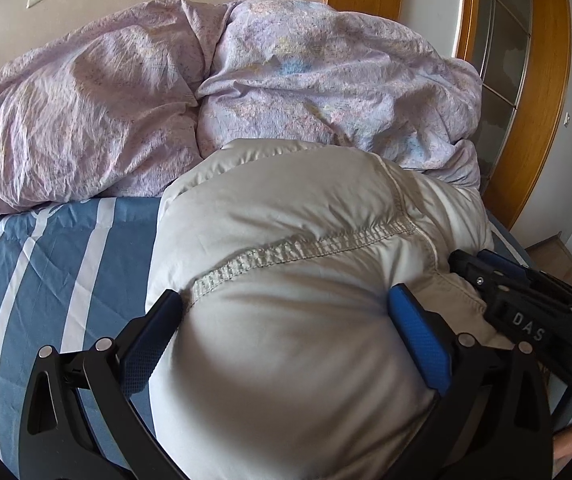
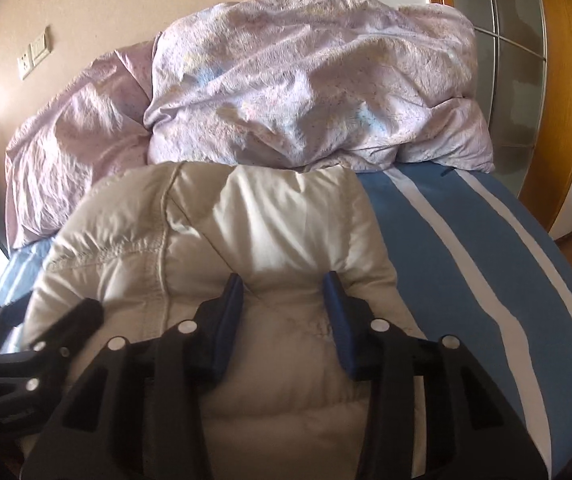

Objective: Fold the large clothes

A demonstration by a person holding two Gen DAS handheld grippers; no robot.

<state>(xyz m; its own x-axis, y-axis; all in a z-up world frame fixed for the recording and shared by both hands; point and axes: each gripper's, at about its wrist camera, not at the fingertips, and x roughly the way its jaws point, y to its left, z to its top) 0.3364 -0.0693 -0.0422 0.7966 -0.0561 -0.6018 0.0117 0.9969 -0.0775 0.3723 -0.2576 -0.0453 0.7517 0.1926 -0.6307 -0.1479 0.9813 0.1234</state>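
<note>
While both tongs (image 1: 286, 312) (image 2: 283, 292) straddle puffy jacket (image 1: 286, 240), striped sheet (image 2: 466, 260) bare alongside

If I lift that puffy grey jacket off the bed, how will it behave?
The grey jacket bulges between the left tongs, so it probably squashes and springs back. Its puffed panels suggest it is light for its bulk. The smooth shell may slip in the right tongs, and loose parts will likely droop.

"DAS" on the right gripper (image 1: 486, 280)
</note>
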